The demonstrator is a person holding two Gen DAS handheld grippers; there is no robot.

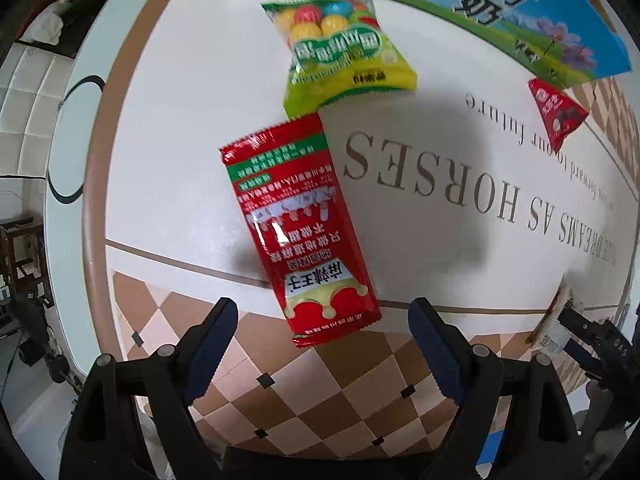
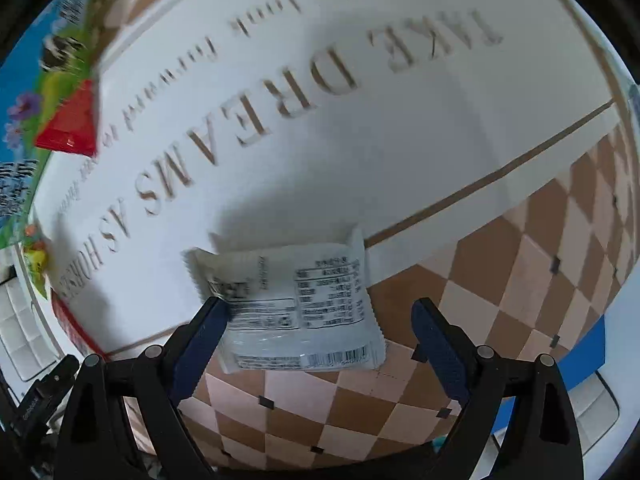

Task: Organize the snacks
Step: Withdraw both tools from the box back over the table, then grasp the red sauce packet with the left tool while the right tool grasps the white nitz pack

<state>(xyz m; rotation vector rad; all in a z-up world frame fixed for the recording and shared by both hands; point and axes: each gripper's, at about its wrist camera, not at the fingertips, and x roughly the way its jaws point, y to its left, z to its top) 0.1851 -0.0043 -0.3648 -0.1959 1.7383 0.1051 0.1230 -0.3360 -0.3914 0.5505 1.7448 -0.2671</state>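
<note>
Left wrist: left gripper (image 1: pixel 322 340) agape, empty | right gripper (image 2: pixel 320 336) agape, empty | tablecloth (image 1: pixel 180 160) white, checkered border

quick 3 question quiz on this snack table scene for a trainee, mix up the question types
1. True or false: the left gripper is clamped on the long red packet.
2. Which snack lies between the right gripper's fingers? A) white packet B) green candy bag C) small red triangular packet
3. Fill in: the green candy bag lies beside the blue and green ___ at the far edge.

Key
1. False: its jaws stand open, the packet's end between them.
2. A
3. milk box
</note>
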